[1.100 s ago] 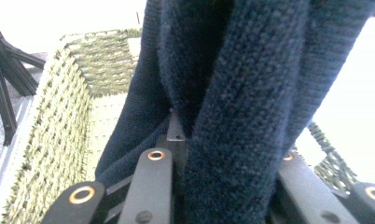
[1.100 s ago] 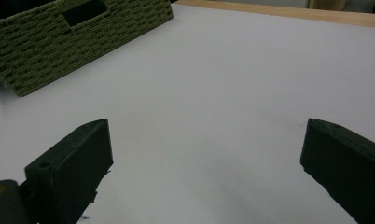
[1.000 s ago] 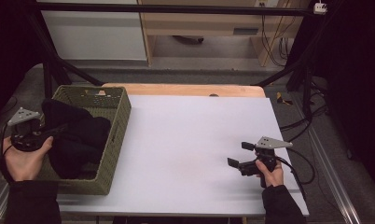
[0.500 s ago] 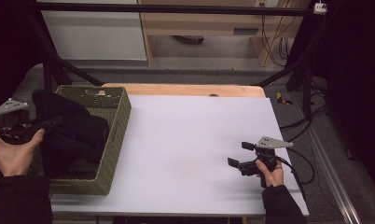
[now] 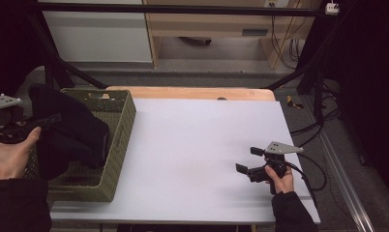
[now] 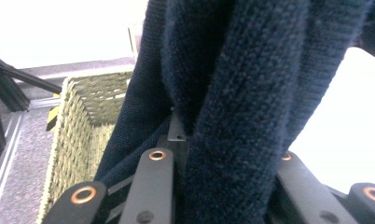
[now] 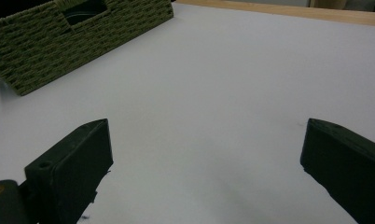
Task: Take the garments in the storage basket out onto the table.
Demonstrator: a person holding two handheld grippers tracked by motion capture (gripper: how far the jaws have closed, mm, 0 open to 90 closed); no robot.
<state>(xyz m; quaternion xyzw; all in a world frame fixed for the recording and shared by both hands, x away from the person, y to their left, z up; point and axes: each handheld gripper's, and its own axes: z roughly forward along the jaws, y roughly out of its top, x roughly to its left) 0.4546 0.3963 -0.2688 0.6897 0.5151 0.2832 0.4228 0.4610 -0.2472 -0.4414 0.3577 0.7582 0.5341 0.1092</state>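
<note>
The left tongs (image 5: 46,119) are clenched on a dark knit garment (image 5: 74,133); it hangs down into the basket (image 5: 119,145) below; the right tongs (image 5: 248,160), released, rest far off on the worktop (image 5: 197,140).

dark blue knit garment (image 6: 251,93) | clamped between jaws | woven green basket (image 6: 83,116) behind, left

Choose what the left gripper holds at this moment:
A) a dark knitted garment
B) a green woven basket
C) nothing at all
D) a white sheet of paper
A: in the left gripper view, the left gripper has its jaws clamped on thick folds of the dark knitted garment, which hangs partly over the green woven basket in the high view.
</note>
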